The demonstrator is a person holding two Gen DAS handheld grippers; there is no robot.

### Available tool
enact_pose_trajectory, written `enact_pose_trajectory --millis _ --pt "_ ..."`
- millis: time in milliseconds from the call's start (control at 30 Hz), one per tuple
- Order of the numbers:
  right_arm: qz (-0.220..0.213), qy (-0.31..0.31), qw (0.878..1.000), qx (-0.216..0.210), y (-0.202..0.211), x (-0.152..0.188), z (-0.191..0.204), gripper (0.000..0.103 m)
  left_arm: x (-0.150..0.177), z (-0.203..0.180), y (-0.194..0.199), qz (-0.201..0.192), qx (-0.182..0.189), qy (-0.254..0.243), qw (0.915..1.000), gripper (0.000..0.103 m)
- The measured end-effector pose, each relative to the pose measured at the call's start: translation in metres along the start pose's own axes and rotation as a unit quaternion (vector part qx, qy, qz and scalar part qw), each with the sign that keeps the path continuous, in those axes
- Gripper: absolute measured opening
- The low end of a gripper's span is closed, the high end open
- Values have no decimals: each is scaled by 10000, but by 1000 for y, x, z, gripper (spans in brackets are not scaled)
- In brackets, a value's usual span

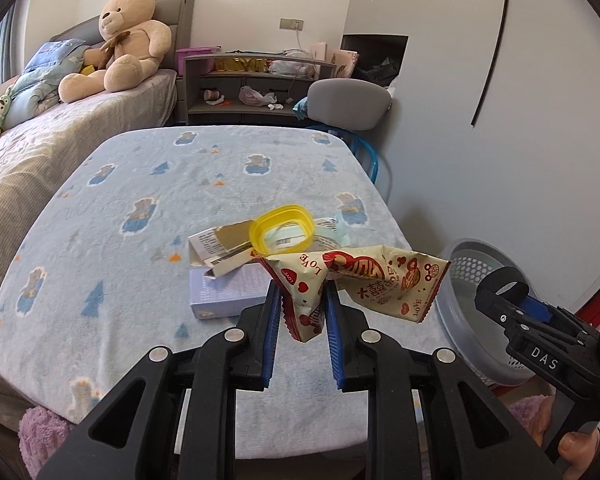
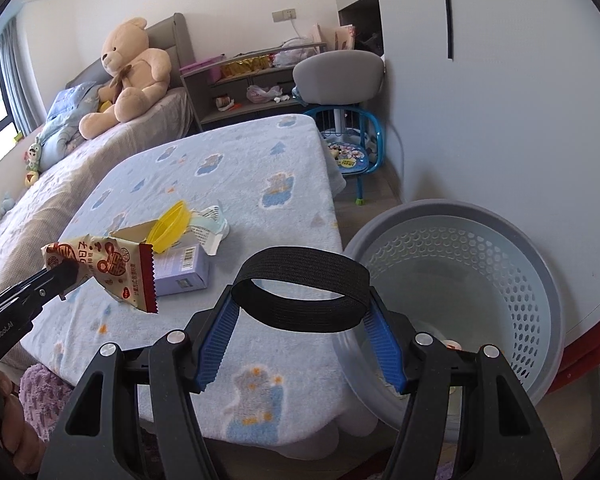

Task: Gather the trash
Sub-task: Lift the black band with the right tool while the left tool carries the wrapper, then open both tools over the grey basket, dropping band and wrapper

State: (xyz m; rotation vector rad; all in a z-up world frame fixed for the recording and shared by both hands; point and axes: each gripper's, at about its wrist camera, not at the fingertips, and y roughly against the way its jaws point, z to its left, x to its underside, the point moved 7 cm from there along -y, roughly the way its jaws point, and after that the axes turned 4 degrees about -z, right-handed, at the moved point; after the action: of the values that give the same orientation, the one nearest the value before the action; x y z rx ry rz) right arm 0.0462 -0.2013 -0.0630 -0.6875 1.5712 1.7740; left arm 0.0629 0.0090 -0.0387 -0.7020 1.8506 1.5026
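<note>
My left gripper (image 1: pixel 302 292) is shut on a crumpled cream-and-red snack wrapper (image 1: pixel 364 280), held up over the table's near right part. From the right wrist the same wrapper (image 2: pixel 112 268) hangs at the left, pinched in the left gripper (image 2: pixel 66 270). My right gripper (image 2: pixel 302 300) grips a black elastic band (image 2: pixel 300 268), its loop squeezed between the blue pads beside the grey perforated basket (image 2: pixel 540 280). On the blue blanket-covered table (image 1: pixel 140 184) lie a yellow lid (image 1: pixel 282 228), a torn paper carton (image 1: pixel 216 246) and a lilac box (image 1: pixel 228 292).
The basket (image 1: pixel 472 264) stands off the table's right edge, against a white wall. A bed with a teddy bear (image 1: pixel 128 40) lies to the left. Behind the table are a grey chair (image 1: pixel 350 100), a blue stool (image 2: pixel 352 160) and a cluttered shelf (image 1: pixel 256 80).
</note>
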Motion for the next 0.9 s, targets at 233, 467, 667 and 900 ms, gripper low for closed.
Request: enact_pose_trajectory --millis 233,467,667,900 --pt "-4 -212 9997 143 4 -2 -42 62 -6 -41 -11 49 179 -188 9997 21" --pt "-81 -428 9986 308 11 -6 -84 62 -11 -83 -20 46 349 -420 9985 21" --pt "-118 -618 9971 431 15 -5 -115 62 -14 -116 -29 70 513 -610 9968 21" --pt "-116 -762 9953 588 16 -5 -142 62 -13 -152 -47 180 740 -815 9938 21"
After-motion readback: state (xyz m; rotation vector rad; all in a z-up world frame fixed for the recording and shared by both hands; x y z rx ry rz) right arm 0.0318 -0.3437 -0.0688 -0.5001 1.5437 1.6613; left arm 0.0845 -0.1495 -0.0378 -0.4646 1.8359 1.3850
